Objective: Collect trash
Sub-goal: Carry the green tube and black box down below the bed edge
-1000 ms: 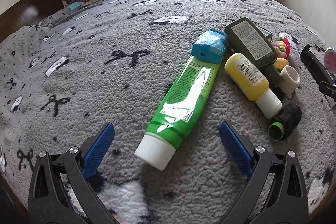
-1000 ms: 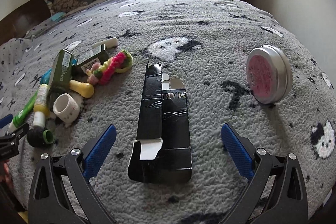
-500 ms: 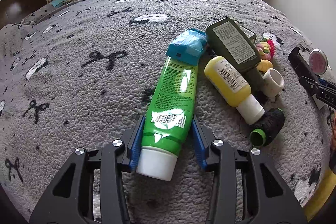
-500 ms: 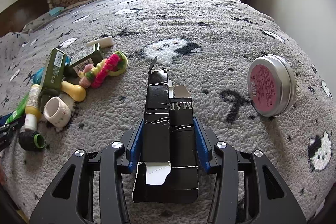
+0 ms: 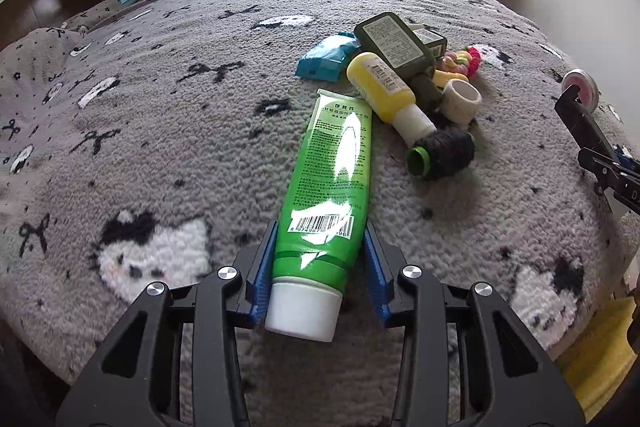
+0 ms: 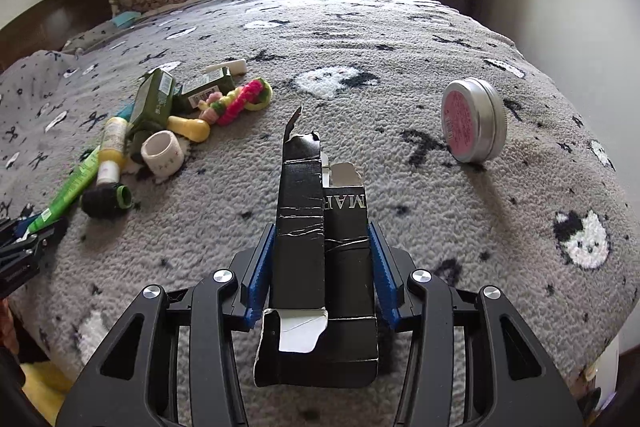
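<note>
Green tube (image 5: 326, 195), cap end pinched between left gripper (image 5: 318, 269) pads, long axis running straight ahead over the grey blanket (image 5: 160, 147); flattened black carton (image 6: 320, 267) likewise clamped lengthwise in right gripper (image 6: 320, 271).
</note>
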Tool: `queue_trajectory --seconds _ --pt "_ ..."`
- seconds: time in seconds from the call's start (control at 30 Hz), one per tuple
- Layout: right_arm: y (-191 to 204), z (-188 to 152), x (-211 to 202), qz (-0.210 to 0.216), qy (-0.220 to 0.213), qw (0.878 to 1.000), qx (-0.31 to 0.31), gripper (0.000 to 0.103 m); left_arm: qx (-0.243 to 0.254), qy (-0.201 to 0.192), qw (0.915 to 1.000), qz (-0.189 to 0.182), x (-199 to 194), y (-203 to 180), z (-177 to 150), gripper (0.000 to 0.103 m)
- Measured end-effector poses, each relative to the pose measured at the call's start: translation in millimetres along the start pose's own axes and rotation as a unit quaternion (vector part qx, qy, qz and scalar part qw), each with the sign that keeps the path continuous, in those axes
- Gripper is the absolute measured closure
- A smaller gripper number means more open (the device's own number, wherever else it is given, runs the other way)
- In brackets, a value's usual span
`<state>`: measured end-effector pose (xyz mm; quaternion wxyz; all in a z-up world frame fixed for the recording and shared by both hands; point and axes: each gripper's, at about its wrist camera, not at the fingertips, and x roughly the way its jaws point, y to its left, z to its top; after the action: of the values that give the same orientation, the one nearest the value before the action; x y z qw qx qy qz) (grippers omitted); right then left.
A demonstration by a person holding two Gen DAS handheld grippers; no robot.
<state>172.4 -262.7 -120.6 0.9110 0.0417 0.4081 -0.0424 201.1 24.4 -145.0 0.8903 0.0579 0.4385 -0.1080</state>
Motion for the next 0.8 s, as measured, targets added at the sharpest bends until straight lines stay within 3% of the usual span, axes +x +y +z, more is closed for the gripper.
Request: queue_trajectory --seconds 0.27,0.47,0.6,0.8 --pt "0.7 -27.5 -62.8 0.02 -0.037 0.999 -0.013 0.057 -0.012 -0.045 0.9989 0.012 -66.6 -18.3 -46.1 0.066" --pt "8.4 -58.9 -110.2 0.04 -0.056 0.997 -0.039 0.057 0.0 -0.069 0.9976 -0.006 -116.8 -47.4 -80.9 0.066" --pt "12.0 -87.3 -135.0 0.054 -0.054 0.996 -0.055 0.057 0.006 -0.059 0.9979 -0.027 -132.9 -67.4 -110.6 0.065" --pt "13.3 -128.7 -146.1 0.075 -0.016 0.995 -0.063 0.057 0.021 -0.026 0.9979 -0.055 -143.0 -86.5 -153.1 0.065"
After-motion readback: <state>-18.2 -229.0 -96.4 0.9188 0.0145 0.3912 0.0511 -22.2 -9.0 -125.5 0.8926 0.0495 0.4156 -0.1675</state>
